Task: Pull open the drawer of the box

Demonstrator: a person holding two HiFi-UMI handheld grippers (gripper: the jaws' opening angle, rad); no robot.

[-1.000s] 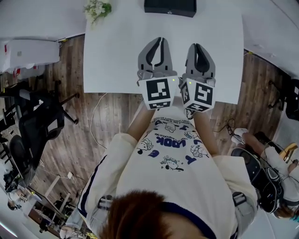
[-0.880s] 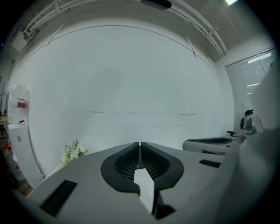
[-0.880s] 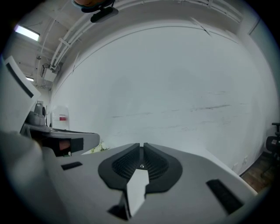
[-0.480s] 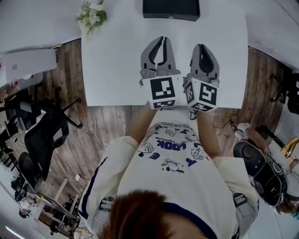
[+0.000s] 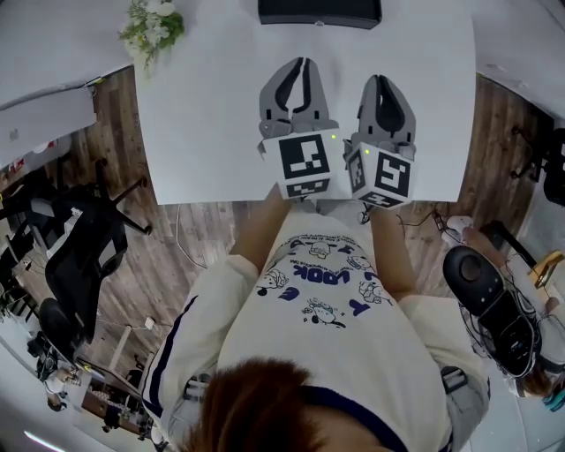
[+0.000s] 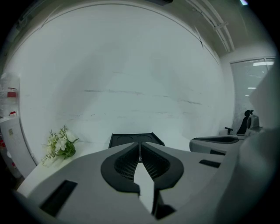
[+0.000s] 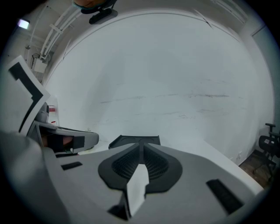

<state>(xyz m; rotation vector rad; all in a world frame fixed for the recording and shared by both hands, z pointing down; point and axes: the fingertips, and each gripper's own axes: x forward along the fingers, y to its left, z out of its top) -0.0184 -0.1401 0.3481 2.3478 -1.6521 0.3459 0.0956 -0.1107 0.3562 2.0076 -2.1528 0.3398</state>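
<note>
Currently the left gripper [image 5: 300, 66] and right gripper [image 5: 382, 81] are side by side, each closed on nothing, above the white surface [image 5: 212, 115]. The black box [image 5: 320, 11] sits straight ahead, well apart. Flowers [image 5: 146, 25] lie far ahead-left.

the box [image 5: 320, 11] sits at the far edge of the table [image 5: 203, 132], about midway along it. left of the box, at the table's far left corner, lies a bunch of flowers [image 5: 150, 25]. on the near side of the box and well apart from it, the left tool [image 5: 300, 64] and the right tool [image 5: 382, 81] hang side by side over the table, the left one before the box's middle, the right one before its right end. farther left of the box, and nearer, an office chair [image 5: 84, 256] stands on the floor [image 5: 203, 256].
</note>
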